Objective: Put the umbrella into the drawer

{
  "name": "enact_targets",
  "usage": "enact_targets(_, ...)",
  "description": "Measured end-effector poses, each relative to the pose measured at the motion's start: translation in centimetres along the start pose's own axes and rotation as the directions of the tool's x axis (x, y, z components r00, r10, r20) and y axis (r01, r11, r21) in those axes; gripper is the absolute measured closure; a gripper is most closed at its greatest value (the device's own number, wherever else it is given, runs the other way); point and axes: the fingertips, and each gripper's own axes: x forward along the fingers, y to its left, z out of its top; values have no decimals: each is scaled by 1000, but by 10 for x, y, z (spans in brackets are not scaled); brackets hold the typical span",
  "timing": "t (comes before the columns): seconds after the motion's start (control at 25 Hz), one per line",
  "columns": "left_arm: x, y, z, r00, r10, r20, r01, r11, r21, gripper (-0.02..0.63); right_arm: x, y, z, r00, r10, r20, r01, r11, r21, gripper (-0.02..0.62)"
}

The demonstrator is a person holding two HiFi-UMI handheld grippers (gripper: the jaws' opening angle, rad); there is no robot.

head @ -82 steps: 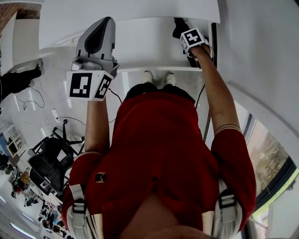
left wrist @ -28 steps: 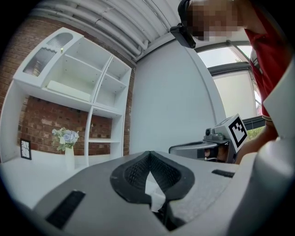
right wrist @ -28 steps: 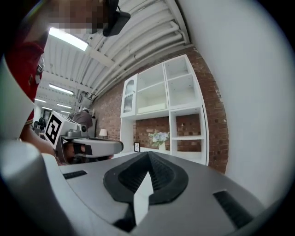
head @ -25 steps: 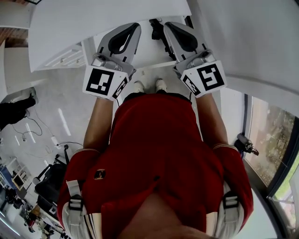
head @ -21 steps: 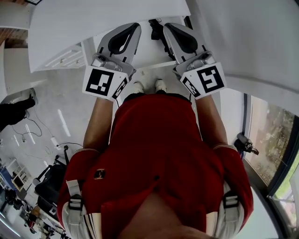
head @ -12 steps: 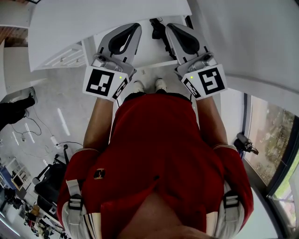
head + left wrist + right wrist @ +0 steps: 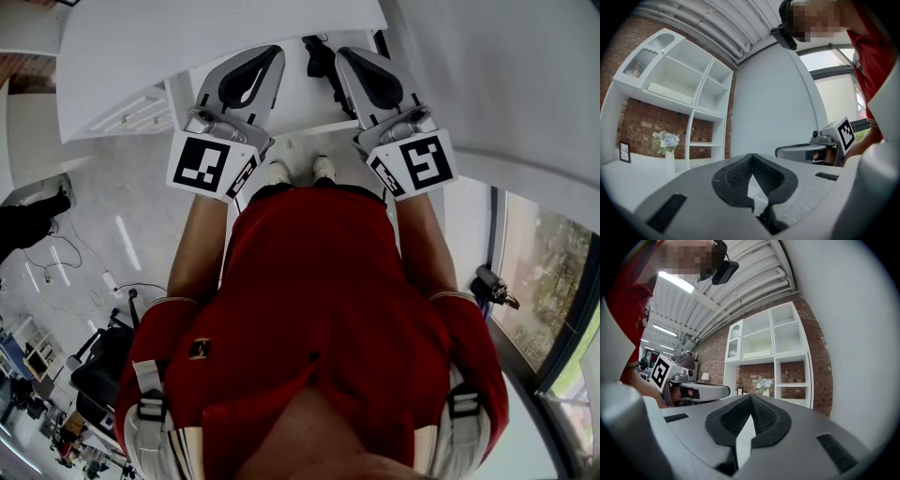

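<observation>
White cabinet (image 7: pixel 187 37): R gripper (image 7: pixel 349 54) now back beside L gripper (image 7: pixel 267 54).

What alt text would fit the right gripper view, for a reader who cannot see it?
The right gripper, jaws shut on nothing, points toward a white shelf unit on a brick wall, with a vase of flowers. At the left are the left gripper and the person's red sleeve.
</observation>
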Motion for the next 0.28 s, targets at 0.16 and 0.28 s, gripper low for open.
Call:
enact_targets(0.16,0,1,1,1000,0,4,0,1000,-2,600,-1,-2,-1,1000,-8,-7,8,1000,-4,597)
enact_targets(0.28,0,2,2,1000,4,5,-3,1000,-4,600,-3,-5,-1,1000,-16,-10,16,1000,-3,597)
